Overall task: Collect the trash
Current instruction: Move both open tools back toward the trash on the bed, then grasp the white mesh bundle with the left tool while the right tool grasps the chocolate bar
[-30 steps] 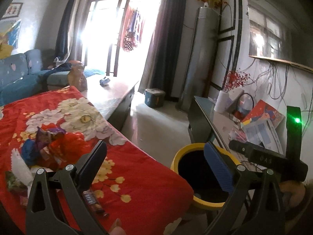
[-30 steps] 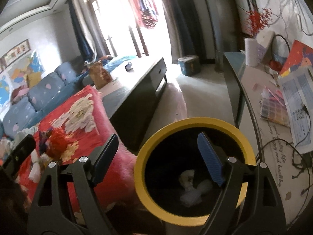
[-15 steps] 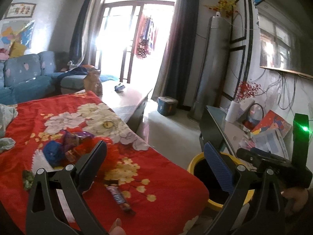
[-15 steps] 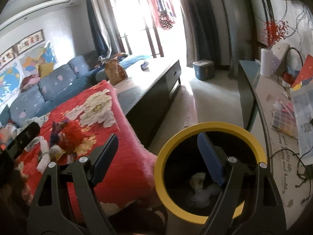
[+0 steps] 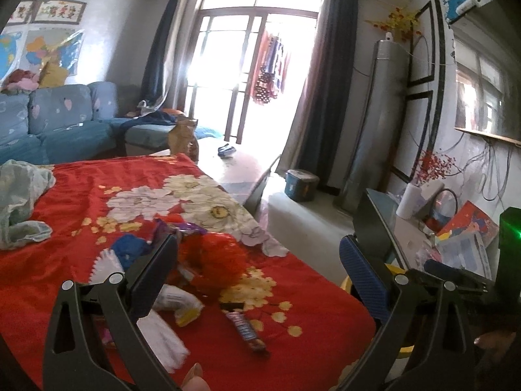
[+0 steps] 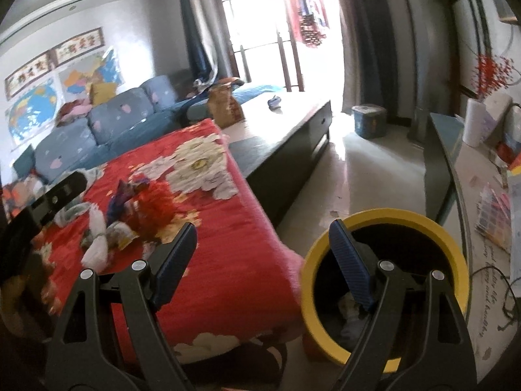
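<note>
Though its jaws stand wide apart and empty, the right gripper (image 6: 263, 260) blocks part of the yellow bin (image 6: 384, 215); pale scraps inside are hard to make out. Likewise spread and empty, the left gripper (image 5: 257, 270) hovers over the trash pile (image 5: 208, 257) on the red cloth (image 5: 81, 189).

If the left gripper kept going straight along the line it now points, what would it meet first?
Most likely the red flowered blanket. The left gripper, jaws open and empty, aims just right of the trash pile, near the candy bar wrapper. Depth is hard to judge.
</note>
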Motion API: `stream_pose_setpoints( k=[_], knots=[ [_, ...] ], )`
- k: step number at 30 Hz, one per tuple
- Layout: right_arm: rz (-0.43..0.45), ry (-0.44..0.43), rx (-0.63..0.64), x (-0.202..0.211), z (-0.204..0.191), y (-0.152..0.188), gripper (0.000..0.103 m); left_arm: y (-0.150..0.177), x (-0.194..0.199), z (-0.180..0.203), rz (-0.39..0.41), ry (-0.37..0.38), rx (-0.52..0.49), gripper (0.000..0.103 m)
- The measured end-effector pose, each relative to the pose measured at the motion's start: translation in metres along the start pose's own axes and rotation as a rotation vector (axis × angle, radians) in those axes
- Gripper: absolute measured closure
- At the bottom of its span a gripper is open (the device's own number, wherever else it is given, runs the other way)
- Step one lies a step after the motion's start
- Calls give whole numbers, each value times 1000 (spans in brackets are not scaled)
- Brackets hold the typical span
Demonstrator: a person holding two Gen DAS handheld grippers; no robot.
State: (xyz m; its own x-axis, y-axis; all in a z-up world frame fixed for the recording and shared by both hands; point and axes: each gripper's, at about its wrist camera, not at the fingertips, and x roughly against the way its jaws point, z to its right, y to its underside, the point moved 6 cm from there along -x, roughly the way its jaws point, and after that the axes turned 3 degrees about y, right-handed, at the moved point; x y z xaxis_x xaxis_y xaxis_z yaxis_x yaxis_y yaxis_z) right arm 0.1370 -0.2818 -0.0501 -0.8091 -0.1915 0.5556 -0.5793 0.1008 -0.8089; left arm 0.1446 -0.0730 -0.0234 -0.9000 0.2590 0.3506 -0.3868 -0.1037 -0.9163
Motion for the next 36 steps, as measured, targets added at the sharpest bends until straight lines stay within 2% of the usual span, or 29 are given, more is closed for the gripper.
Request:
stream_pose_setpoints(
  k=[3, 19, 31, 36],
  knots=[
    [-10, -29, 23, -2, -13, 0, 25, -3, 4, -15, 5, -31, 11, 7],
    [-59, -180, 187, -17, -102, 8, 25, -21, 31, -108, -4, -199, 31, 7],
    [-134, -213, 249, -43, -138, 23, 25, -10, 40, -153, -42, -248, 84, 7],
    [-176, -212, 261, -59, -146, 33, 25, 3, 35, -165, -84, -230, 132, 7]
  ],
)
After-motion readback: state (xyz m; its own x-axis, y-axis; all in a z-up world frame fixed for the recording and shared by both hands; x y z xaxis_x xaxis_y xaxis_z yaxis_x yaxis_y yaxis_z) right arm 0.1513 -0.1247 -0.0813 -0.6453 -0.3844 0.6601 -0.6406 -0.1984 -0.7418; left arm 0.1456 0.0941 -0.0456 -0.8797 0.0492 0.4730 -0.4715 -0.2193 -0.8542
